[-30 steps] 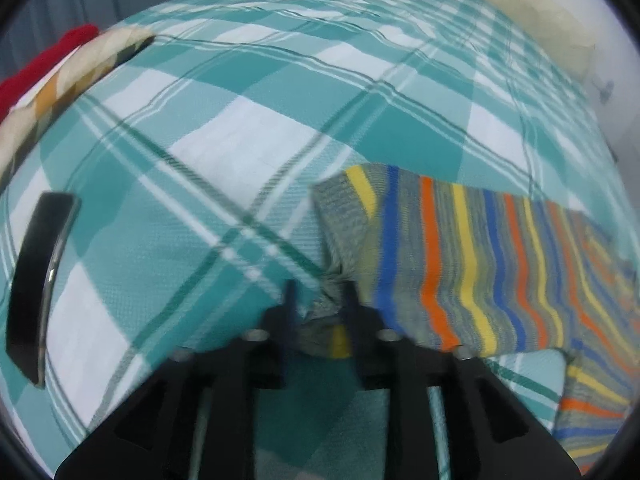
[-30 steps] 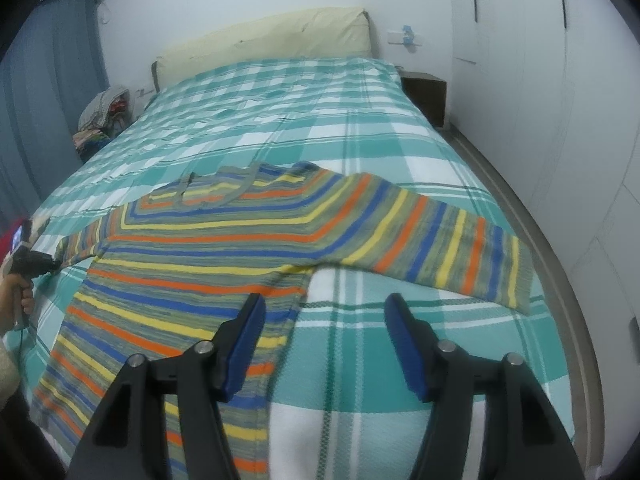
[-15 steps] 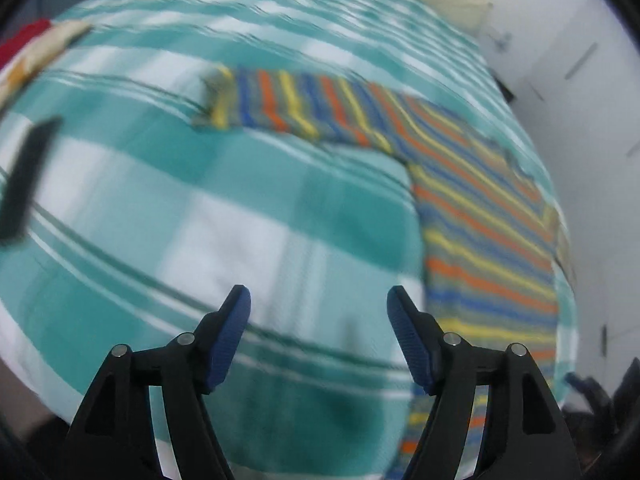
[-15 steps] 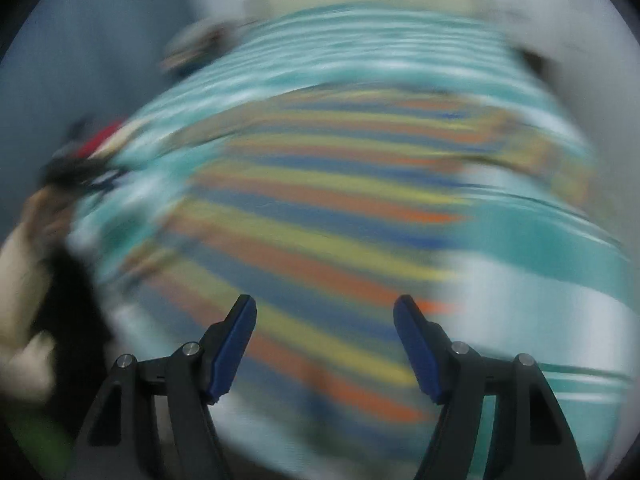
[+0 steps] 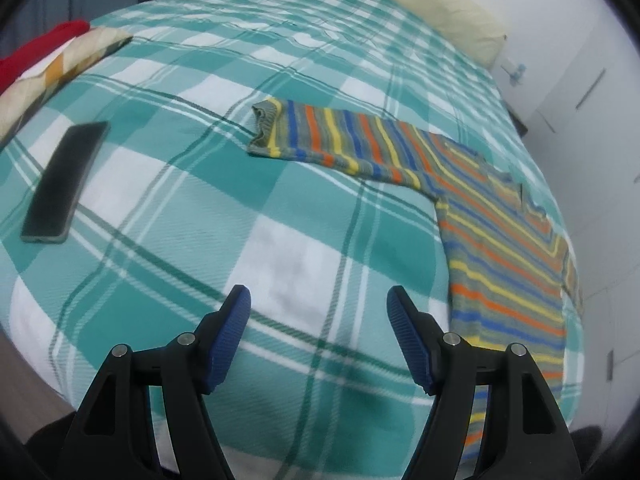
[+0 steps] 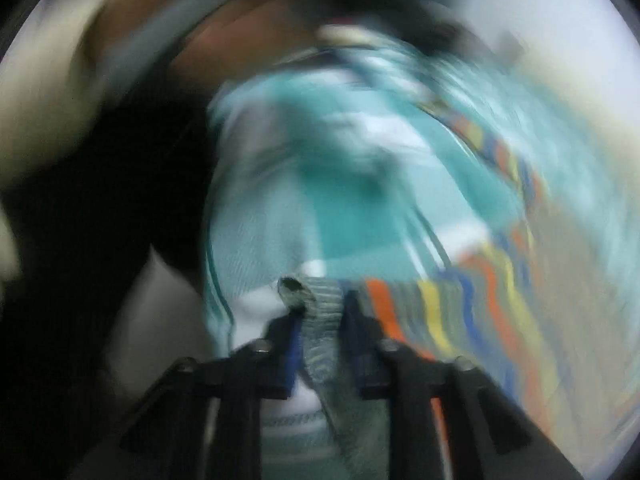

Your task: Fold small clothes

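Observation:
A small striped sweater [image 5: 496, 236], grey with orange, yellow and blue bands, lies flat on the teal plaid bed [image 5: 208, 184], one sleeve stretched out toward the left. My left gripper [image 5: 318, 316] is open and empty, held above the bed in front of that sleeve. The right wrist view is heavily blurred. There my right gripper [image 6: 320, 320] is shut on the sweater's grey ribbed hem [image 6: 320, 304], with the striped body [image 6: 472, 304] trailing to the right.
A black phone [image 5: 64, 180] lies on the bed at the left. A patterned cushion [image 5: 60, 64] and a red cloth [image 5: 36, 46] sit at the far left edge. A cream pillow [image 5: 440, 8] lies at the head. White wardrobe doors [image 5: 592, 80] stand on the right.
My left gripper let go of the sleeve cuff, opened and drew back. My right gripper swung left across the sweater and closed on its hem.

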The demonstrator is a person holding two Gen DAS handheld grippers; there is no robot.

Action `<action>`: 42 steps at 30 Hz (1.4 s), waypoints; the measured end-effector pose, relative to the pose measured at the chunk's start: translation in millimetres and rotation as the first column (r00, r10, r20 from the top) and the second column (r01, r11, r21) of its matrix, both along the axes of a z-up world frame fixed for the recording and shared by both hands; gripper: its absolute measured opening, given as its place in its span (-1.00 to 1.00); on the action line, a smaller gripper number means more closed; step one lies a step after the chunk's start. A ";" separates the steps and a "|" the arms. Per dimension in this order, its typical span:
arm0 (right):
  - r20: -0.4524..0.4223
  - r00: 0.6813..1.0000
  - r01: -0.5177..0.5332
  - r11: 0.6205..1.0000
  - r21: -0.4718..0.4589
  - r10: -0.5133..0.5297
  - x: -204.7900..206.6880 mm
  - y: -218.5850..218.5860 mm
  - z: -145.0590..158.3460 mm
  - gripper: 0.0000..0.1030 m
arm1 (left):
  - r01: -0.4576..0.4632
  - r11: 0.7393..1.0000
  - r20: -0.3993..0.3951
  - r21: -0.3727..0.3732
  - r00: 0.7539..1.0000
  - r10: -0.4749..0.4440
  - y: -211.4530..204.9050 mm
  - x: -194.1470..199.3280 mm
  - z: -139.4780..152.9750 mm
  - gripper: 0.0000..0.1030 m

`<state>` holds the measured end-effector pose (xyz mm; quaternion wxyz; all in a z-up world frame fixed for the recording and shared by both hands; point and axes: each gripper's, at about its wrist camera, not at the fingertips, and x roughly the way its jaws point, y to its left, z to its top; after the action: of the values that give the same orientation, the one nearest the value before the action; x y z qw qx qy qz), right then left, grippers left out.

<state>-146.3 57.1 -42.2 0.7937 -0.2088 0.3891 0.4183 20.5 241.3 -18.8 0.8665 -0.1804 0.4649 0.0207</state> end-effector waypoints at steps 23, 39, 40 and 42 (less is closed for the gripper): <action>-0.510 0.860 0.349 0.740 0.575 -0.009 30.9 -111.4 8.0 -0.85 | 0.209 0.714 -0.126 -0.668 0.914 -0.385 -92.3 -27.1 -66.5 0.53; -0.168 0.986 0.046 0.938 0.345 0.013 -19.6 -70.4 21.8 -0.32 | 0.184 0.656 -0.101 -0.732 0.923 -0.371 -83.6 -28.2 -60.7 0.45; -0.166 0.986 0.052 0.941 0.333 0.004 -20.3 -73.9 24.1 -0.32 | 0.178 0.656 -0.097 -0.734 0.927 -0.361 -78.6 -30.6 -59.8 0.45; -0.175 0.984 0.091 0.942 0.322 -0.035 -20.6 -91.0 28.1 -0.32 | 0.174 0.660 -0.098 -0.731 0.930 -0.354 -74.8 -32.5 -60.2 0.45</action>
<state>-167.0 -33.8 -14.0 0.7951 -0.0250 0.3854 0.4676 -12.0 166.5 -79.0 0.6620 -0.4270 0.5556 -0.2661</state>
